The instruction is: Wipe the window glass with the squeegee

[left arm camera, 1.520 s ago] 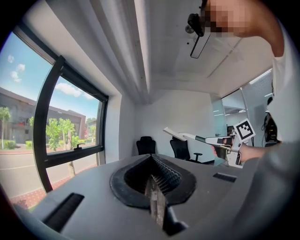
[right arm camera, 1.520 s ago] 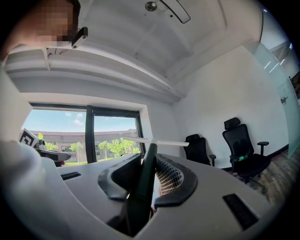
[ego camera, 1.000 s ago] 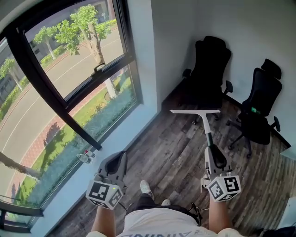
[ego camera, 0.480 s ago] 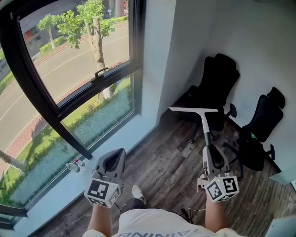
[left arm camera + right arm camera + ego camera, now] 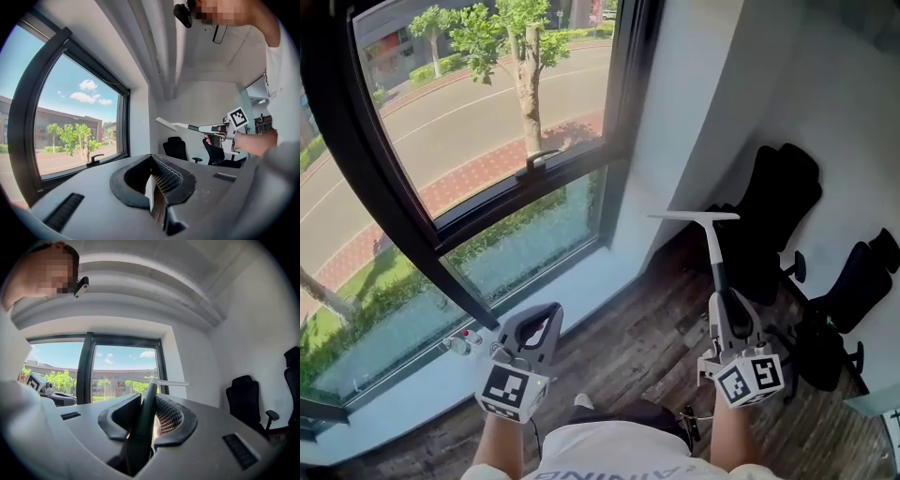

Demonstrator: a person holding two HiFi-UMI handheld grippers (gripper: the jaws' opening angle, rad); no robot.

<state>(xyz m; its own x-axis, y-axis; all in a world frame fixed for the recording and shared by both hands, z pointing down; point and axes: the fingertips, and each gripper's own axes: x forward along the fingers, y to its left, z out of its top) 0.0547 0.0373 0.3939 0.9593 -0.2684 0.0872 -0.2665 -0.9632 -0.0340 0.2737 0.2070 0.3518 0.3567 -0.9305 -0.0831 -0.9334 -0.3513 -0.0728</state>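
Compared with a second ago, the window glass (image 5: 469,122) fills far more of the head view and the office chairs (image 5: 783,211) sit further right, so we now face the pane. No wiping shows yet. We judge the whole task is still ahead: bring the blade to the glass and pull it across.

Our right gripper (image 5: 724,305) is clamped on the dark handle of the squeegee (image 5: 713,253). It stands upright with its pale blade level on top, in front of the white wall beside the window frame and clear of the glass. Our left gripper (image 5: 544,317) hangs low near the sill, jaws pressed together on nothing.
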